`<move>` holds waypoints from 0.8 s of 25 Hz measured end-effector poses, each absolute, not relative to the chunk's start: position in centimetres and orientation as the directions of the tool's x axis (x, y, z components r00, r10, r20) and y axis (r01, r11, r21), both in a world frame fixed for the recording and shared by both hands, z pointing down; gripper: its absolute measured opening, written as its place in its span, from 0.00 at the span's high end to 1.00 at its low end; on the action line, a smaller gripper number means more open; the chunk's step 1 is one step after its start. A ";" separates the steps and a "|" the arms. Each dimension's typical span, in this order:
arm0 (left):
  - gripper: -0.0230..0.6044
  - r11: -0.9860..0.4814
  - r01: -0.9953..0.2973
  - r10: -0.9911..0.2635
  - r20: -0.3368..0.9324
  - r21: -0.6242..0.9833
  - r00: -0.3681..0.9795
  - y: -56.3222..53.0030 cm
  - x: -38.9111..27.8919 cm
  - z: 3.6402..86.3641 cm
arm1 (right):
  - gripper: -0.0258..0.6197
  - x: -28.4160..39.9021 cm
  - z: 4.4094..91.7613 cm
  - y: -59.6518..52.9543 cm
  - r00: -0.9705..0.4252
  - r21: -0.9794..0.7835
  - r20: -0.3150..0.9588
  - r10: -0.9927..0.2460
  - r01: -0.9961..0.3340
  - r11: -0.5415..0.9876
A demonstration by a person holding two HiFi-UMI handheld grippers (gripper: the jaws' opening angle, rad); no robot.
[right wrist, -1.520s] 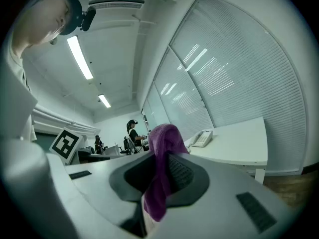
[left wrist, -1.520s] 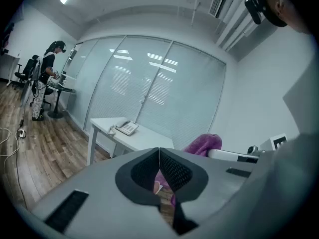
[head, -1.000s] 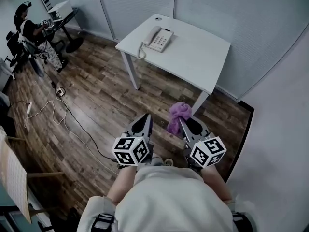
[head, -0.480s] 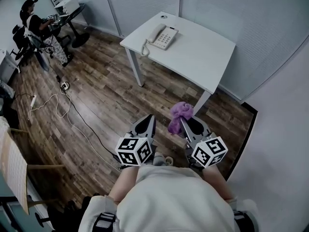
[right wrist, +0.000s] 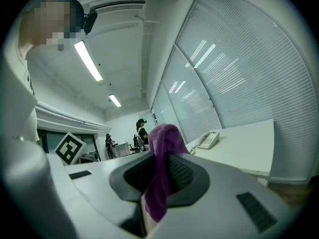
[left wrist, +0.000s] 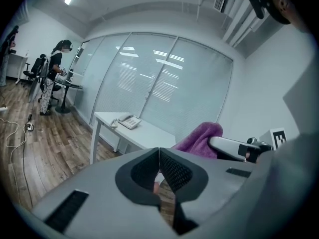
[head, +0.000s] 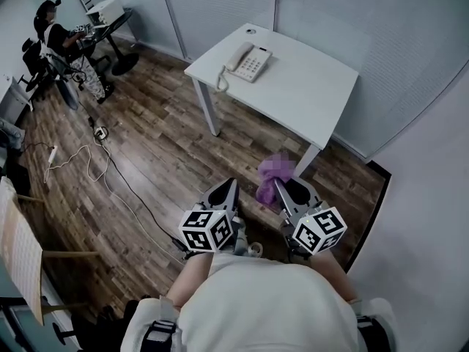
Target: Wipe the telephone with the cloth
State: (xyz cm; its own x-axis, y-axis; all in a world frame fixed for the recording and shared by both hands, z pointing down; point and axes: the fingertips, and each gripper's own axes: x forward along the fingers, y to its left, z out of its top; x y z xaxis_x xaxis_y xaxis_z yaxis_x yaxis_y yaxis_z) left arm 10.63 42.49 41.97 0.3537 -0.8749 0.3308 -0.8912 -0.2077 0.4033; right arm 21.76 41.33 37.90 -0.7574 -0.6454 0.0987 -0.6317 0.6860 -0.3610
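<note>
A white telephone (head: 248,61) with a coiled cord lies on the far left part of a white table (head: 308,101); it also shows small in the left gripper view (left wrist: 128,121) and the right gripper view (right wrist: 208,140). My right gripper (head: 278,187) is shut on a purple cloth (head: 272,176), which hangs bunched between its jaws (right wrist: 160,169). My left gripper (head: 226,186) is shut with nothing in it, its pads (left wrist: 169,170) pressed together. Both grippers hang over the wooden floor, well short of the table. The cloth (left wrist: 199,139) shows at the right in the left gripper view.
A white cable (head: 110,174) snakes over the wooden floor at the left. A person (head: 62,50) sits at a dark desk in the far left corner. Glass partition walls (head: 220,6) stand behind the table, and a white wall (head: 425,196) runs along the right.
The view has shifted a little, so the table and telephone sit slightly further right and lower in the picture. Both grippers keep their places and their grip.
</note>
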 end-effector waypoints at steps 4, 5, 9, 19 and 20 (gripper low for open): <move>0.93 -0.220 -0.886 -0.871 0.326 0.409 0.367 40.3 10.6 41.9 | 0.85 21.8 37.5 39.2 -0.742 -0.361 0.086 -0.665 -0.645 0.673; 0.93 -0.223 -0.884 -0.868 0.329 0.410 0.372 39.8 10.5 42.1 | 0.85 21.7 37.5 38.7 -0.738 -0.361 0.084 -0.669 -0.649 0.670; 0.93 -0.230 -0.880 -0.861 0.334 0.415 0.382 37.3 9.6 42.3 | 0.85 20.7 37.6 36.4 -0.733 -0.356 0.087 -0.674 -0.655 0.666; 0.93 -0.232 -0.877 -0.867 0.319 0.421 0.382 29.9 5.6 41.8 | 0.85 16.4 37.2 27.9 -0.738 -0.368 0.073 -0.670 -0.645 0.670; 0.93 -0.226 -0.876 -0.869 0.319 0.425 0.379 29.0 4.9 41.8 | 0.85 15.7 37.1 27.0 -0.742 -0.367 0.075 -0.666 -0.642 0.673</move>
State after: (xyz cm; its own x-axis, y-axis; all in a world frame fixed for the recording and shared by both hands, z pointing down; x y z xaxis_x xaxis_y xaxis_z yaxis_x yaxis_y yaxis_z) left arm 4.94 29.05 41.79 0.3791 -0.8687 0.3188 -0.8764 -0.2265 0.4250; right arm 15.73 27.00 37.08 -0.7420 -0.6663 0.0746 -0.6415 0.6733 -0.3675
